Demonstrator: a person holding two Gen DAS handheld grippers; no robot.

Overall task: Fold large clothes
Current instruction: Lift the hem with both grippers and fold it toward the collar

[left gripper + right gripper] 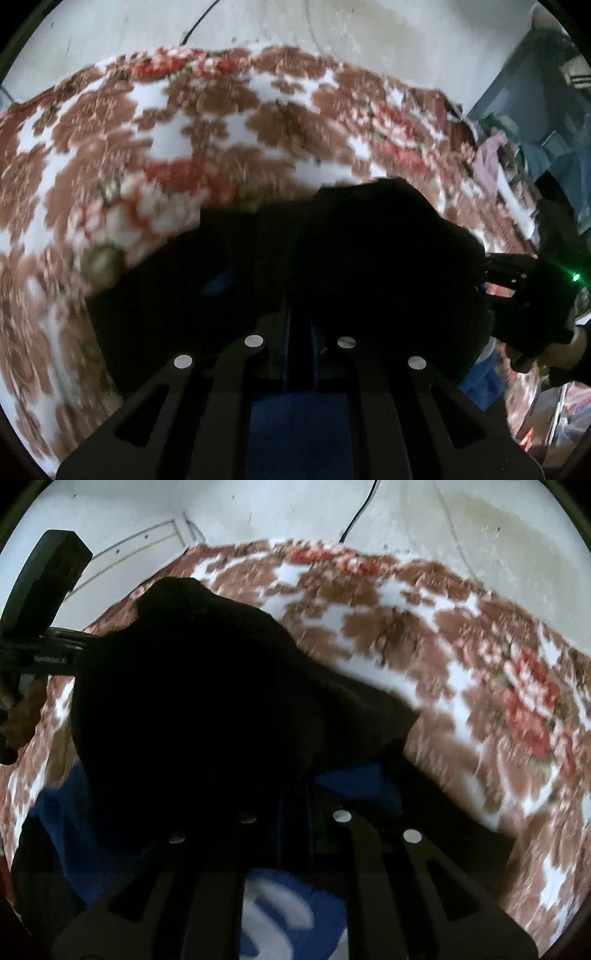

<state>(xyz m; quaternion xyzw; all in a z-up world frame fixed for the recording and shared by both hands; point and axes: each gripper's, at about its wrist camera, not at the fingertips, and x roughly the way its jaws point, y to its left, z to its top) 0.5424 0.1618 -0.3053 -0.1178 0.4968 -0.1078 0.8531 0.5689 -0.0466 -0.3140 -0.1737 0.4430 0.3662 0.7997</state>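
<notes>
A large dark garment with a blue side and white lettering hangs bunched over both grippers above a floral bedspread. My left gripper has its jaws close together with the dark cloth between them. My right gripper is likewise shut with the cloth draped over its fingers. The fingertips of both are hidden in the dark fabric. The right gripper's body shows at the right edge of the left wrist view, and the left gripper's body at the left edge of the right wrist view.
The brown, white and red floral bedspread covers the bed below. A pale wall with a black cable stands behind. Piled clothes and clutter lie at the far right of the bed.
</notes>
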